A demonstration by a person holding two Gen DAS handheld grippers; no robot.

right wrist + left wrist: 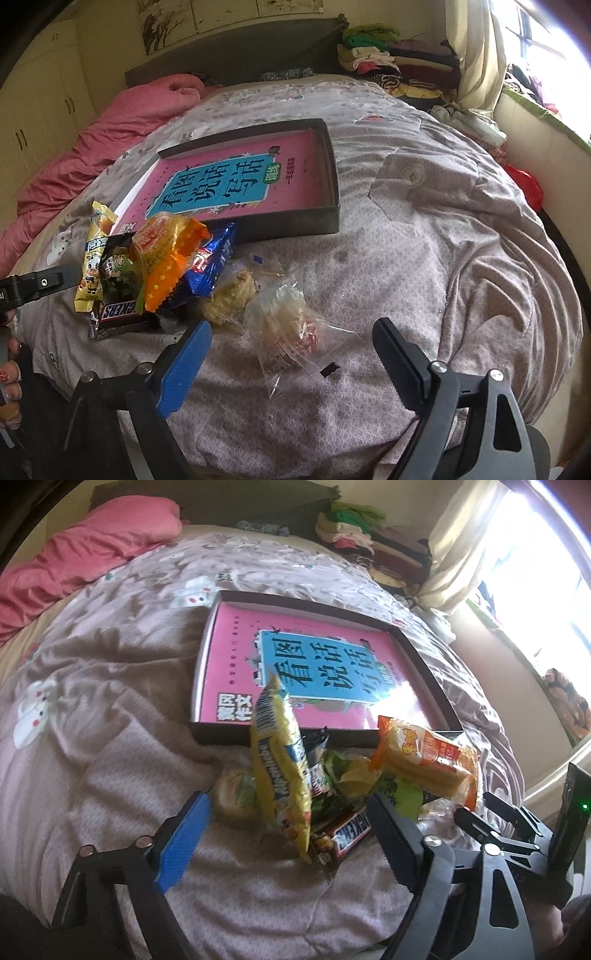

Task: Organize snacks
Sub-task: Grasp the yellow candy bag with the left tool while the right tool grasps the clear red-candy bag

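Note:
A pile of snacks lies on the bed in front of a shallow dark box point(424, 657) point(288, 225) with a pink book in it. My left gripper point(288, 834) stands open around a yellow packet point(280, 760) tipped up on edge and a Snickers bar point(343, 834); neither pad presses on them. An orange packet point(428, 764) point(166, 251) tops the pile, beside a blue packet point(210, 262). My right gripper point(291, 354) is open over a clear-wrapped pastry point(284, 328), its pads either side and apart from it. A second wrapped pastry point(229, 295) lies just left.
A grey patterned quilt point(424, 258) covers the bed, with a pink blanket point(122, 129) at the far left. Folded clothes point(388, 59) are stacked by the headboard, next to a curtain point(476, 55) and a bright window. A person's fingers point(9, 373) show at the left edge.

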